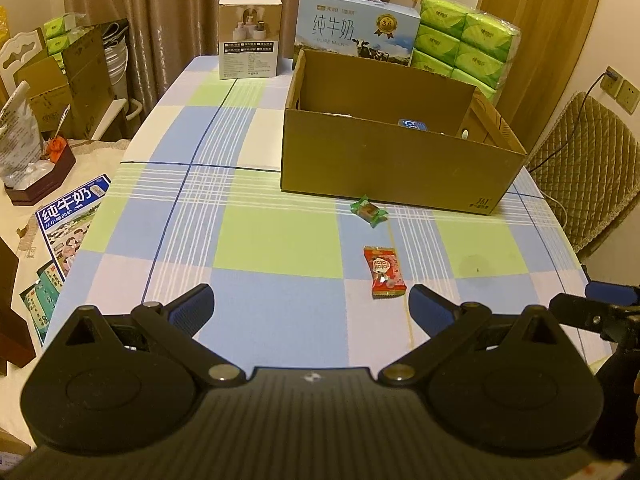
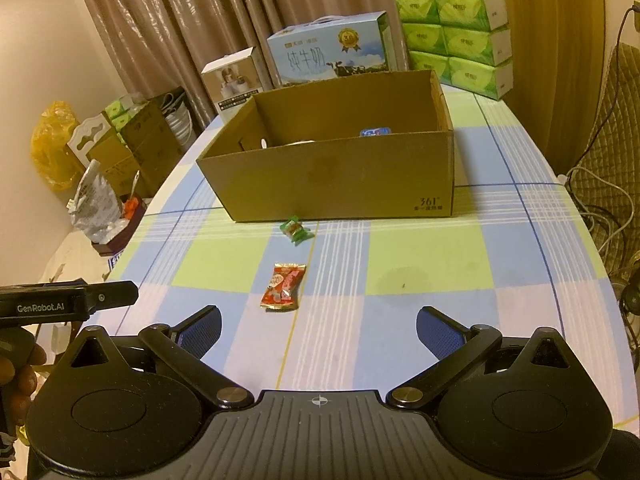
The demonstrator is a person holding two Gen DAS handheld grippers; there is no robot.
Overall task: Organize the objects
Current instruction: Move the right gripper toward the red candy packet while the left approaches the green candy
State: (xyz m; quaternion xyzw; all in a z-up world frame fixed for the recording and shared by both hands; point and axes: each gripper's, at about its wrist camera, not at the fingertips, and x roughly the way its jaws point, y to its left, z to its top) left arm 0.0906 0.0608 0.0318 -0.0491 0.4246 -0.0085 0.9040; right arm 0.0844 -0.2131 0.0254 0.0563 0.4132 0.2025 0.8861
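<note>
Both my left gripper (image 1: 311, 307) and right gripper (image 2: 319, 327) hang wide open, fingers empty, above the checked counter (image 2: 420, 320). Just ahead lies the red foil candy packet (image 2: 283, 287), nearer my right gripper's left finger; a green wrapped sweet (image 2: 296, 231) sits beside the open brown cardboard box (image 2: 340, 184).

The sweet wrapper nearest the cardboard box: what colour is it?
Green, clearest in the left wrist view.

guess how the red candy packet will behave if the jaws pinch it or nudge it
The red candy packet lies flat with crimped ends, so it probably slides rather than rolls when nudged. Its glossy wrapper looks thin, likely crinkling and possibly slipping when pinched. It seems small and probably very light.
</note>
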